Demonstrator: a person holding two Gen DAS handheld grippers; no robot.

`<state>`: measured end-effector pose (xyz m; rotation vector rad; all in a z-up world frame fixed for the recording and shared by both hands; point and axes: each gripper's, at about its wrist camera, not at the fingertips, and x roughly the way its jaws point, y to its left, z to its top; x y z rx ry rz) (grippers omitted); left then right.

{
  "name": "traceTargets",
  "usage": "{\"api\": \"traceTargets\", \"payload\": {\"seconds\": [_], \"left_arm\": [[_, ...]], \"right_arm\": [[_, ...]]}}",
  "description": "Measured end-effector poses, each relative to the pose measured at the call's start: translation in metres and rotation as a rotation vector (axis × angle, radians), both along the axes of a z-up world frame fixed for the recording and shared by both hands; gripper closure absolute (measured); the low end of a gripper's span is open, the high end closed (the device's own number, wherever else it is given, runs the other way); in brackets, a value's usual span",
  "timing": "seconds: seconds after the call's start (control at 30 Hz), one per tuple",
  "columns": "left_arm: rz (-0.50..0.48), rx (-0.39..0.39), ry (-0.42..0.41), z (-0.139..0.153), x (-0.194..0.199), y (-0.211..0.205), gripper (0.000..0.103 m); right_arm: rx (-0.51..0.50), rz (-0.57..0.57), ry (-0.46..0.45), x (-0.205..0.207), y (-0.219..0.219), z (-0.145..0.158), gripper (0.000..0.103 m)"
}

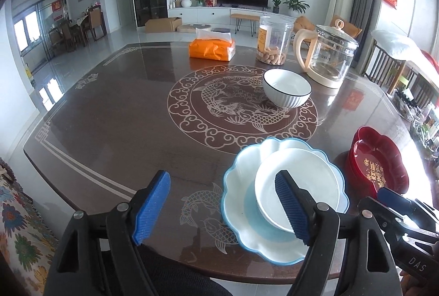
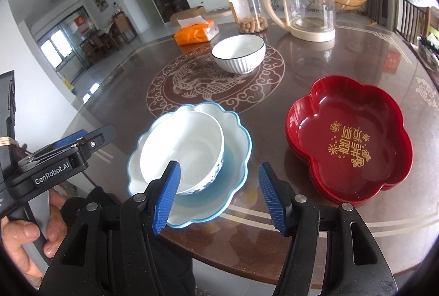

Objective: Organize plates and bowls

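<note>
Both hand-held grippers, left [image 1: 222, 209] and right [image 2: 219, 194], hanging wide, empty. Small bowl [image 2: 182, 150] sitting inside blue plate [image 2: 236, 156]; ribbed bowl [image 2: 238, 53] waiting at twelve o'clock. Advising: pinching ribbed bowl's rim squarely, nesting gently.

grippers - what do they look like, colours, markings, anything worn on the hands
Both grippers, left and right, have black plastic jaw arms with silver pivot bolts and blue ribbed pads. The left one's body reads "GenRobot.AI" in white. The hand holding it is bare.

Bare surface [image 1: 115, 131] lies open at left. The near right is crowded by a scalloped plate [image 2: 236, 158] and red dishes [image 2: 348, 137]; a ribbed bowl [image 2: 238, 53], jar [image 2: 247, 8] and kettle [image 2: 310, 2] block the far side.
</note>
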<state>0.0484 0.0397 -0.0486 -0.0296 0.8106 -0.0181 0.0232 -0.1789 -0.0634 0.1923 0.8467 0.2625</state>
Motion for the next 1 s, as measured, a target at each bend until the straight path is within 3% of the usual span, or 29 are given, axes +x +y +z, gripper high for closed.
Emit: {"api": "traceTargets", "payload": {"seconds": [0.27, 0.47, 0.57, 0.77, 1.0], "left_arm": [[0.018, 0.035, -0.031, 0.007, -0.013, 0.002, 0.024], [0.059, 0.077, -0.044, 0.002, -0.029, 0.004, 0.018], [0.088, 0.047, -0.074, -0.004, -0.043, 0.013, 0.018], [0.104, -0.098, -0.163, -0.025, -0.079, 0.03, 0.018], [0.073, -0.042, -0.214, -0.038, -0.098, 0.017, 0.017]], "right_arm": [[-0.053, -0.011, -0.064, -0.017, 0.009, 0.006, 0.037], [-0.051, -0.036, -0.098, -0.031, 0.011, 0.004, 0.037], [-0.022, -0.073, -0.125, -0.043, 0.009, 0.002, 0.037], [0.013, -0.129, -0.169, -0.07, 0.013, -0.012, 0.037], [-0.067, -0.111, -0.235, -0.096, 0.025, -0.017, 0.034]]}}
